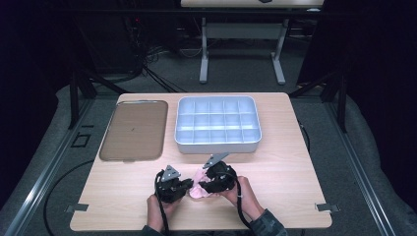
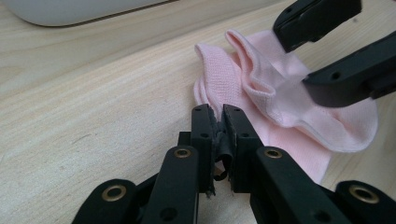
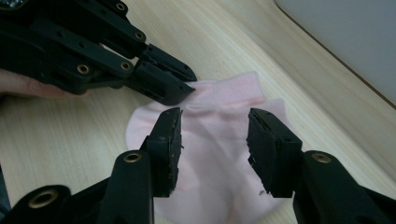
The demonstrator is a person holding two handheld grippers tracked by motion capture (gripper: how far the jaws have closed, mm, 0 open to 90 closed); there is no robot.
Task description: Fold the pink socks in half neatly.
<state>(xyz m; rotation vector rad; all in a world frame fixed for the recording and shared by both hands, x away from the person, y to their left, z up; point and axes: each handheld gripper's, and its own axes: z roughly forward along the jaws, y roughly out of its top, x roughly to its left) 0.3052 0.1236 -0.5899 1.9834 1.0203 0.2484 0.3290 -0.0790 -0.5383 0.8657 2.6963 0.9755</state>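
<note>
Coming in from the near edge of the light wooden table [image 1: 275,196], both forearms angle inward so that the two black grippers meet near the table's front middle. The left gripper [image 1: 186,185] sits in the person's left hand [image 1: 156,204], its grey three-cornered plate tilted up on top and its jaws pointing right toward a small pale pink fabric sock [image 1: 199,190]. In the left gripper view the left gripper [image 2: 218,123] has its jaws brought almost together, pinching a thin fold at the sock's [image 2: 289,121] near edge (the cloth shows as a sliver in the narrow gap). The right gripper [image 1: 204,186], held in the right hand [image 1: 244,192], leans down and left over the same sock. In the right gripper view the right gripper [image 3: 214,133] has its jaws spread wide, one on each side above the sock's [image 3: 215,158] middle, with no cloth caught between them.

The sock lies flat on the table with its cuff edges rumpled upward, ribbed knit visible along the folds, and a paler rim around the opening. Farther back on the table stand a grey-white plastic tray divided into many square compartments [image 1: 218,142] and, beside it on the left, a flat brown rectangular tray with a metal rim [image 1: 134,130].
</note>
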